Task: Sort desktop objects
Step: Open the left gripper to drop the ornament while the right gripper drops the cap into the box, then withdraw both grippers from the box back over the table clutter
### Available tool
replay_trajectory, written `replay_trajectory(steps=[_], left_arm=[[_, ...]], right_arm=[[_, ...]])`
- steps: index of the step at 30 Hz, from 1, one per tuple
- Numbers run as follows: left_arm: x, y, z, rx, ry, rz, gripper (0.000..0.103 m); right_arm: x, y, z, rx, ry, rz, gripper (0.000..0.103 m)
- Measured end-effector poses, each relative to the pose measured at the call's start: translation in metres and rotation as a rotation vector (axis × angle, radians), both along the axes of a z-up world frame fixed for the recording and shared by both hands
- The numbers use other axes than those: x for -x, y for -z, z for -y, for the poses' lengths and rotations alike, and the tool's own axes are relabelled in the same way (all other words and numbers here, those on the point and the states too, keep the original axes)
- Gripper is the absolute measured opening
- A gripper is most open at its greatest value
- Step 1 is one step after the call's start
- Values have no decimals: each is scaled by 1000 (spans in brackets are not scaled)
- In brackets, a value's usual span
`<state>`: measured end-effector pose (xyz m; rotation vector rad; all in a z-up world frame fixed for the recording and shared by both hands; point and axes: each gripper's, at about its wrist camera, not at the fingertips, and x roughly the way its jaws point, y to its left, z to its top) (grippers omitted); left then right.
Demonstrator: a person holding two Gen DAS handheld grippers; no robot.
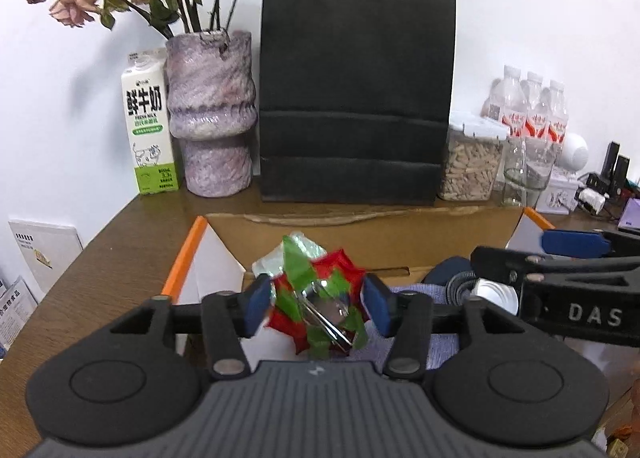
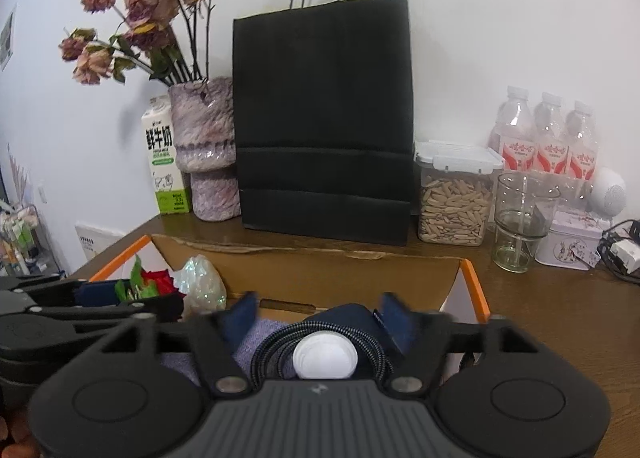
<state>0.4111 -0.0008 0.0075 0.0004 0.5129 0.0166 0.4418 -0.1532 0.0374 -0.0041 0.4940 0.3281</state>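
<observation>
An open cardboard box [image 2: 312,274] with orange-edged flaps sits on the wooden desk. In the left wrist view a red foil flower with green leaves [image 1: 320,298] lies in the box between the blue pads of my left gripper [image 1: 318,306]. The pads stand just clear of it, so the gripper is open. In the right wrist view my right gripper [image 2: 318,318] is open over a coiled dark cable with a white round puck [image 2: 325,354]. The coil rests on a lilac cloth [image 2: 256,338] inside the box. An iridescent wrapper [image 2: 202,282] lies beside the flower.
Behind the box stand a black paper bag [image 1: 356,98], a purple vase of dried roses [image 1: 210,114] and a milk carton [image 1: 148,126]. At back right are a seed jar [image 2: 454,198], a glass [image 2: 520,218], water bottles [image 2: 548,138] and a tin [image 2: 572,242].
</observation>
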Motion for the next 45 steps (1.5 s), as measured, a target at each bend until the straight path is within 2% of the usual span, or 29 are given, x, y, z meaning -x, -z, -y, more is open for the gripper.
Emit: replay_trajectory(steps=[2,4,6,13,29,39,45], left_arm=[[2,-4,-1,-8,-23,15,84],[5,-9,-2,-13,-43,28,90],[7,-15,-3,-18,-76,49,103],[16,-27,-2,-23,-82,99,103],[34,-40,-5,-8,-83,141,103],[67,-54,-13,40,-76,163,103],[90,-61,-20,42,-66,170,103]], right_arm=[[0,-3,2,-8,1,1,90],[2,-8,6,-25,6,6,97],[3,-12,9,-44,16,13,103],[12,-25,11,-55,5,48,103],[34,-42,6,-49,-19,101,103],[71,-55,9,-43,-40,145,103],[98,-61,15,-37,-45,161,103]])
